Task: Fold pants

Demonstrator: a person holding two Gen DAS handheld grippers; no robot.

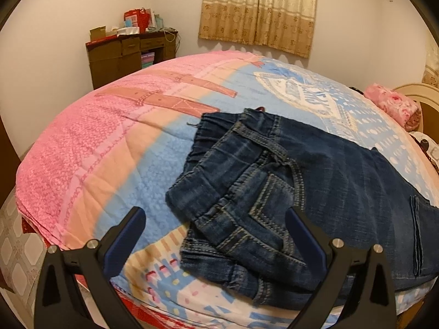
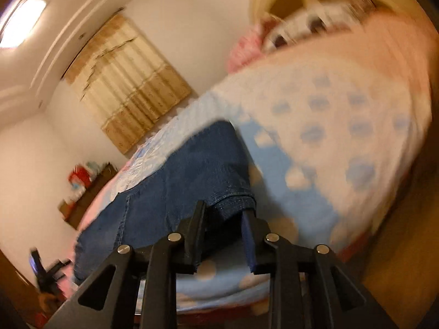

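Dark blue jeans (image 1: 329,164) lie on the bed cover (image 1: 96,150), their waist end bunched and folded over near the front edge. My left gripper (image 1: 214,211) hovers open just above that waist end, with one finger on each side of the crumpled denim and neither touching it. In the tilted, blurred right wrist view, the jeans (image 2: 178,181) stretch away over the bed cover (image 2: 329,137). My right gripper (image 2: 225,209) is shut on the hem of a trouser leg, which rises off the cover between the narrow jaws.
A brown cabinet (image 1: 118,57) piled with boxes stands in the far left corner under a curtained window (image 1: 258,13). A pink pillow (image 1: 395,104) and a cream headboard (image 1: 417,90) are at the right. Tiled floor (image 1: 16,246) lies left of the bed.
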